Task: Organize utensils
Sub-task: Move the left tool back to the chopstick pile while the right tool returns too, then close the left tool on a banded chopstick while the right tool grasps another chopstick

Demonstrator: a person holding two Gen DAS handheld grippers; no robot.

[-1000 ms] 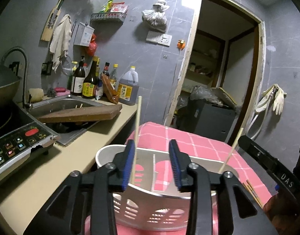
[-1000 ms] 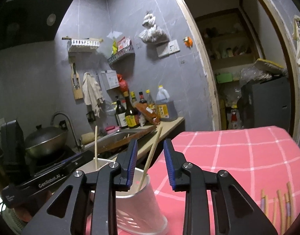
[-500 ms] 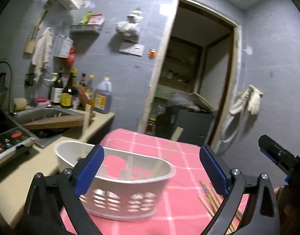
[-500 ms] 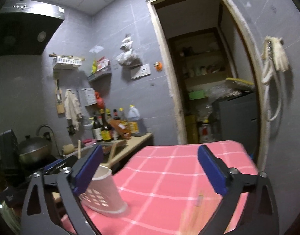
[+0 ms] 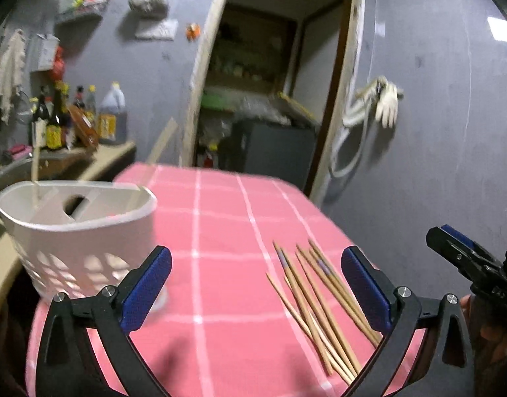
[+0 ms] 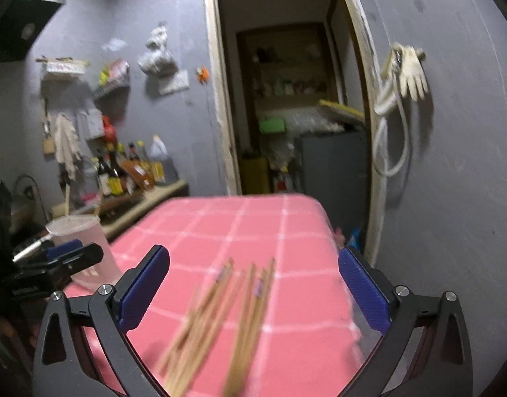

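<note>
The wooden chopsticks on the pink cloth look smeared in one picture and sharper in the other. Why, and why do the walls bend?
Right wrist view: the loose wooden chopsticks streak into long blurs, which suggests camera motion. Left wrist view: the same chopsticks show separate tips, though the white plastic utensil basket is slightly soft. Both views: the wooden door frame curves from the fisheye lens, corners are dark, and the lighting is dim.

Home kitchen: sauce bottles (image 5: pixel 59 122) on counter (image 5: pixel 97 165); range hood (image 6: pixel 25 29); sink (image 5: pixel 8 168)
</note>
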